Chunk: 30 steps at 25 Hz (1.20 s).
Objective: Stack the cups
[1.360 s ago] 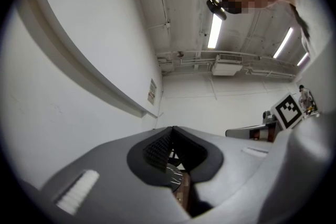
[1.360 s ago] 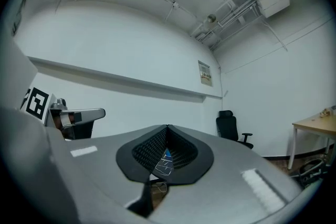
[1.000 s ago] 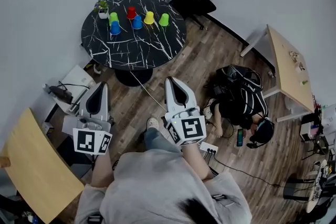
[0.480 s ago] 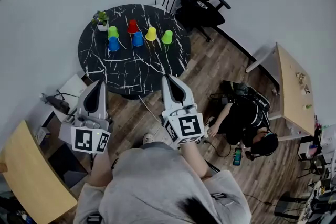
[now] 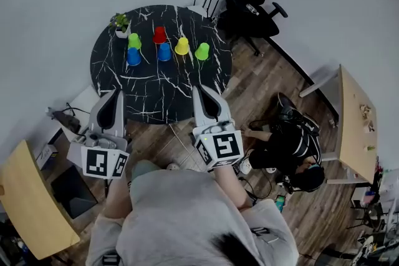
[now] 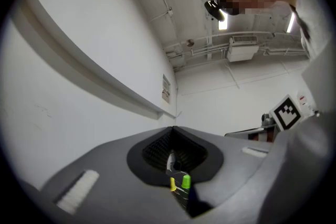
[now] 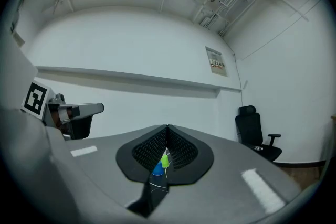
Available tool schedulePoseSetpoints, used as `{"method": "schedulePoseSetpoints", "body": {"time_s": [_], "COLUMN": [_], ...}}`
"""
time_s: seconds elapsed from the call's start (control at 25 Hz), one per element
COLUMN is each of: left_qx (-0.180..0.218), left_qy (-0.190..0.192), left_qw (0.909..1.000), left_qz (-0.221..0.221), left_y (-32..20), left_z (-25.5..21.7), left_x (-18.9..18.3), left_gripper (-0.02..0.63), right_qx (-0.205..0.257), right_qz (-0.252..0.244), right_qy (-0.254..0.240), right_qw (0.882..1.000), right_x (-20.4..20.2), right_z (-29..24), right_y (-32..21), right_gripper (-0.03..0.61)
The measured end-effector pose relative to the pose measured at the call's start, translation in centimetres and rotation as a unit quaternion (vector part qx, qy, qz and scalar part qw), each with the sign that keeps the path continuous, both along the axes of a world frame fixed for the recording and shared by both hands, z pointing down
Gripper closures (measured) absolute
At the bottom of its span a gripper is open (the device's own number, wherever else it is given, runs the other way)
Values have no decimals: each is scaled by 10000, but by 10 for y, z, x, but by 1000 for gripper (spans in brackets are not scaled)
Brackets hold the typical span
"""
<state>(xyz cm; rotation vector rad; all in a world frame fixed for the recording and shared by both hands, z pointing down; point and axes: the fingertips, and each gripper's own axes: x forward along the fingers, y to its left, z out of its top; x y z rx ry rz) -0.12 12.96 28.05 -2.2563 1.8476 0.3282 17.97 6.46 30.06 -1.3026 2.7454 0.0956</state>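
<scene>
— Cups?
— Six, upturned, none stacked, on the round black marble table [image 5: 156,89]: left green cup [image 5: 134,40]; left blue cup [image 5: 133,57]; red cup [image 5: 159,35]; middle blue cup [image 5: 164,52]; yellow cup [image 5: 182,46]; right green cup [image 5: 202,51].
— Grippers?
— left gripper [image 5: 113,92]: jaws together, nothing held; right gripper [image 5: 199,90]: same; both over the table's near edge, well apart from the cups.

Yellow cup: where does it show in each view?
Head view: yellow cup, upper centre, on the table's far side.
Left gripper view: low centre, a yellow speck beside a green cup.
Right gripper view: not in it.
Shared landmark: the black, white-veined table.
</scene>
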Motion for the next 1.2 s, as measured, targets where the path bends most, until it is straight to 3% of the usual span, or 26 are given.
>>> {"method": "schedulePoseSetpoints", "body": {"time_s": [0.28, 0.6, 0.92, 1.2], "left_qx": [-189, -145, -253, -579], "left_qy": [60, 35, -10, -69], "left_qw": [9998, 9998, 9988, 9952], "left_qz": [-102, 89, 416, 781], "left_y": [-32, -93, -164, -216], "left_z": [11, 9, 12, 39], "left_x": [-13, -41, -80, -100], "left_gripper": [557, 557, 557, 557], "right_qx": [-150, -135, -109, -494], "right_qz": [-135, 113, 380, 619], "right_qy": [-17, -59, -46, 34], "right_qw": [9998, 9998, 9992, 9969], "right_x": [-14, -37, -79, -105], "right_z": [9, 8, 2, 31], "right_y": [-33, -88, -147, -185], "right_gripper": [575, 575, 575, 575]}}
